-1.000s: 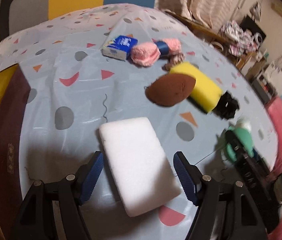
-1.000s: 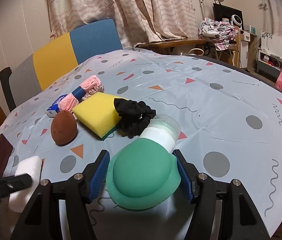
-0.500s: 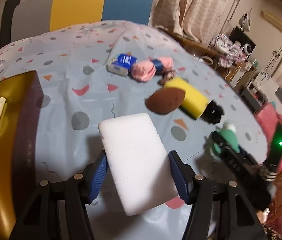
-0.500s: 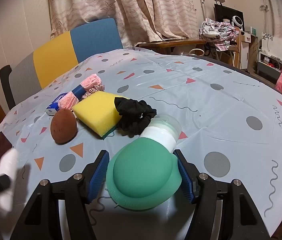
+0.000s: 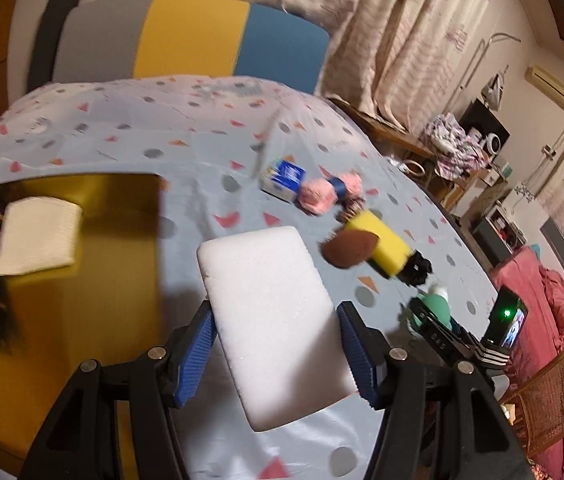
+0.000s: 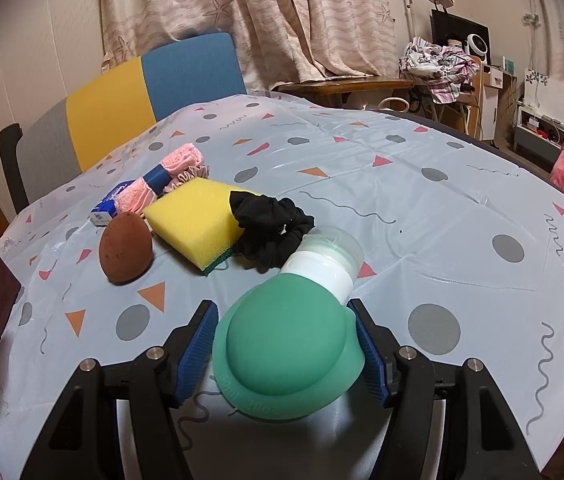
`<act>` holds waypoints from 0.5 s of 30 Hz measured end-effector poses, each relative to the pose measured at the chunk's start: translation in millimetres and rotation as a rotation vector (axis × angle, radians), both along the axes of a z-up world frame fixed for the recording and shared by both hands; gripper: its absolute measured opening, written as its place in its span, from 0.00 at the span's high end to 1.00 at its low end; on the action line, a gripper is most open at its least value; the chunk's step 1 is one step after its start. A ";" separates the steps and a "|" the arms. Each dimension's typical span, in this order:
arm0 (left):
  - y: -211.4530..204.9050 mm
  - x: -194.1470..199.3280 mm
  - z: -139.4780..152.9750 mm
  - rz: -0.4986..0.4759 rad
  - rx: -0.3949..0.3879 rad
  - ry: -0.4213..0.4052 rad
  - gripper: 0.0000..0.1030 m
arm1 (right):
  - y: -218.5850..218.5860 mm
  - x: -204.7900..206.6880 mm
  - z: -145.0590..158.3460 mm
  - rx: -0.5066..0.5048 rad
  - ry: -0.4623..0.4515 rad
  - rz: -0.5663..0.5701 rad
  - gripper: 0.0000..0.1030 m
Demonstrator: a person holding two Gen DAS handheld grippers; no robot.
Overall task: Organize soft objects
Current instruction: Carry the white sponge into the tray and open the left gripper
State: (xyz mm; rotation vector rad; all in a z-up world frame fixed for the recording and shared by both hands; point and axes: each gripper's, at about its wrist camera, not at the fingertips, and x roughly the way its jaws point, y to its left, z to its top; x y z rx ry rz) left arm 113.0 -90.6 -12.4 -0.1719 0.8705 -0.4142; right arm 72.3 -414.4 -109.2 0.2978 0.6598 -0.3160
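1. Two tongs are mine: my left tongs are clamped on the white sponge, its blue pads pressed against both long sides, and the sponge is lifted off the counter.
2. My right tongs sit narrow around the green bottle, pads against its sides; the bottle lies on the counter with its white neck and clear cap pointing away from me.
3. Taking the yellow sponge as landmark: the black scrunchie touches its right side, just beyond the bottle's cap.
4. The brown egg-shaped puff stands just left of the yellow sponge.
5. Behind the yellow sponge lie the pink rolled cloth with a blue band and, farther left, the small blue packet.
6. Well left of the yellow sponge in the left view, a gold tray holds a folded cream cloth.
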 end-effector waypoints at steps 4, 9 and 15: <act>38.0 5.9 3.1 0.058 0.024 0.008 0.40 | 0.5 0.4 -0.3 -0.005 0.006 0.003 0.35; 84.0 13.1 -10.2 0.127 0.055 0.053 0.40 | 1.4 1.6 0.4 -0.014 0.014 0.003 0.35; 135.2 31.1 -31.3 0.214 0.072 0.146 0.39 | 2.2 2.5 1.0 -0.023 0.022 0.003 0.35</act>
